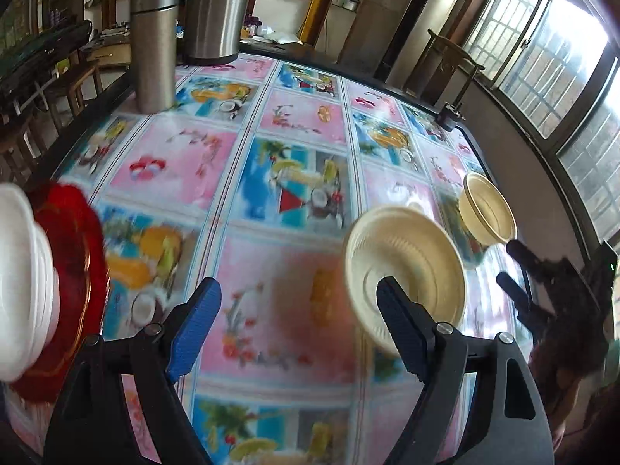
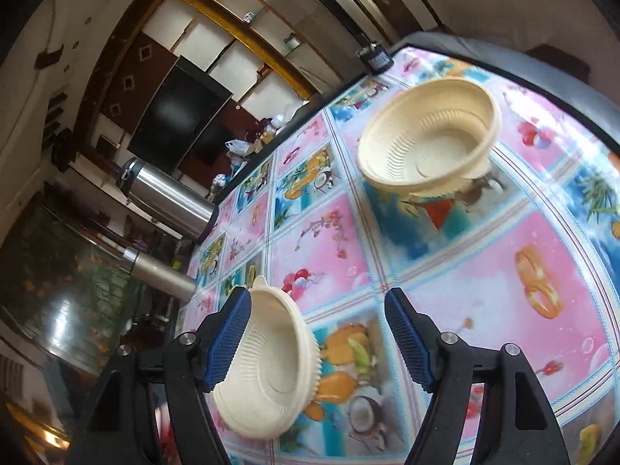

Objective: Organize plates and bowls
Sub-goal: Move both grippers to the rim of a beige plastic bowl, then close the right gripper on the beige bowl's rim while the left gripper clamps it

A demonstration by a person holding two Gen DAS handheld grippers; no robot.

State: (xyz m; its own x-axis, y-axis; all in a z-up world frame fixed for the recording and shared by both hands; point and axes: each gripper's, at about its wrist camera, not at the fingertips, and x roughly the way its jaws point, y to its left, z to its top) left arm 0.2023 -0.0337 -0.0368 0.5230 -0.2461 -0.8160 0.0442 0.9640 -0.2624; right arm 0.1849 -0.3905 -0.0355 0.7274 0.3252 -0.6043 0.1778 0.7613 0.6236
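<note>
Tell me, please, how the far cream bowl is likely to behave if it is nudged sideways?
The cream bowl looks thin and ribbed, like a disposable, so probably light. On the glossy tablecloth it would likely slide easily. Its narrow base under a wide rim suggests it could tip.

I see a glossy tablecloth (image 1: 294, 271) printed in pink and blue squares of fruit, flowers and rings. At its far side two steel flasks stand close together: a slim flask (image 1: 153, 46) and a wider jug (image 1: 215, 7) just behind it. From the right wrist both lie tilted, the jug (image 2: 166, 197) above the flask (image 2: 162, 275). A small dark clamp (image 1: 449, 114) sits at the table's edge. Beyond I make out a dark screen (image 2: 174, 116), a wooden chair (image 1: 451, 60) and barred windows (image 1: 542, 54).
</note>
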